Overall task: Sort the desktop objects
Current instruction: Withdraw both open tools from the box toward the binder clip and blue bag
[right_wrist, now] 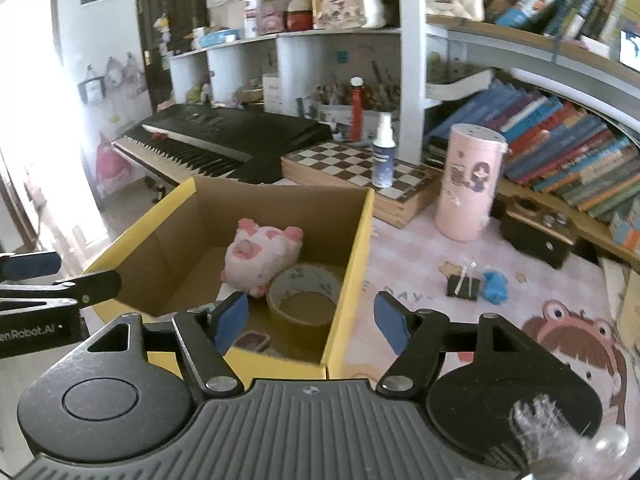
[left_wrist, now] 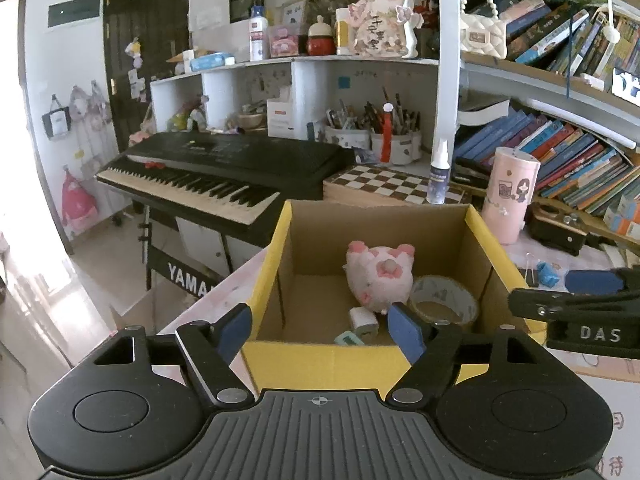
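Behind my desk stands a crowded room: at the far left a black keyboard [left_wrist: 208, 172], then a chessboard box [right_wrist: 356, 176], then shelves of books on the right. On the pink desk mat [right_wrist: 416, 256] sits the yellow cardboard box [left_wrist: 320, 360], and it already holds a pink plush pig [left_wrist: 378, 272], a roll of tape [left_wrist: 442, 300] and some small items near its front wall.

I hold the left gripper [left_wrist: 322, 330] above the near edge of this box. Its jaws stand apart and nothing is between the blue pads. The right gripper [right_wrist: 312, 322] hovers over the right wall of the box, also with jaws apart and empty.

What is left to sort lies to the right of the box, on the mat: a black binder clip [right_wrist: 464, 286] and, just beside it, a small blue object [right_wrist: 494, 286]. From the right gripper they are ahead and to the right, so I judge that the right hand is nearer and should take them. The long side of the clip runs about left to right in the right view.

In the left view these two show only small, behind the right gripper's finger. The right view shows them clearly, but hides the small items by the box's front wall.
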`<state>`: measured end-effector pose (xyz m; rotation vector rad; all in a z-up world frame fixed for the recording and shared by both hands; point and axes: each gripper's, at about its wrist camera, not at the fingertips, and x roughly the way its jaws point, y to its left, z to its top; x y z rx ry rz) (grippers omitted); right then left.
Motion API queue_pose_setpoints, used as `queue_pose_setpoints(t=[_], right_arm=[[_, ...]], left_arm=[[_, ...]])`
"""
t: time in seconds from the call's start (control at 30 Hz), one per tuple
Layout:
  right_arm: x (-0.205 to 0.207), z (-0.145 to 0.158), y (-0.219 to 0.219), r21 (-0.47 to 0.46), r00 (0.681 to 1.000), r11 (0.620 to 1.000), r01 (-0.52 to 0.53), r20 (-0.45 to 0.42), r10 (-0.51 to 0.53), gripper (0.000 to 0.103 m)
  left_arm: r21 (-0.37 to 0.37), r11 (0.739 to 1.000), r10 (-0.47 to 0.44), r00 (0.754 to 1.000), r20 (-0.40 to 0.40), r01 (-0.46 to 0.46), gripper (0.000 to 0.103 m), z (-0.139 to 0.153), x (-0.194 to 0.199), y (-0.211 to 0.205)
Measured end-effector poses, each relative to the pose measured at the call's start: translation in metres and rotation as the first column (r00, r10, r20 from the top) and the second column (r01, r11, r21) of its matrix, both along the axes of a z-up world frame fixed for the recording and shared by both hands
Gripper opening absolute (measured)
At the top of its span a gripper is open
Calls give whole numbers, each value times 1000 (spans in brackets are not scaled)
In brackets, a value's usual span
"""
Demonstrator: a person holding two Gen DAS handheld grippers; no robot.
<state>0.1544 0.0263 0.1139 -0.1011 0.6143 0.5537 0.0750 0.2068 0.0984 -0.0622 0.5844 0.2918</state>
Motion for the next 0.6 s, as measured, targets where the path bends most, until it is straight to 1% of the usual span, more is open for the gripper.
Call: queue_pose_setpoints(t=[0.13,0.27,0.33,0.5,0.6], right_arm=[[-16,-1,-5,2,999,999,36,-4,-36,73],[-34,-4,-8,5,998,998,64,-8,-64,84],[-41,-5,-10,4,997,997,82,-15,-81,86],[-62,-8,-15,1,990,990,143,-11,-143,100],[-74,-10,-18,-3,985,985,174,-5,-174,103]], left_arm=[[-11,1000,5,1000,-2,-5,77,-1,-12,3],[-17,1000,-5,1000,-3,4,77,-2,-24,3],[-17,1000,-10,1000,-4,10,78,-1,-30,3],[-28,1000,-9,1000,4,10,85,1,-45,4],[-40,999,-9,1000,5,10,87,0,-52,4]])
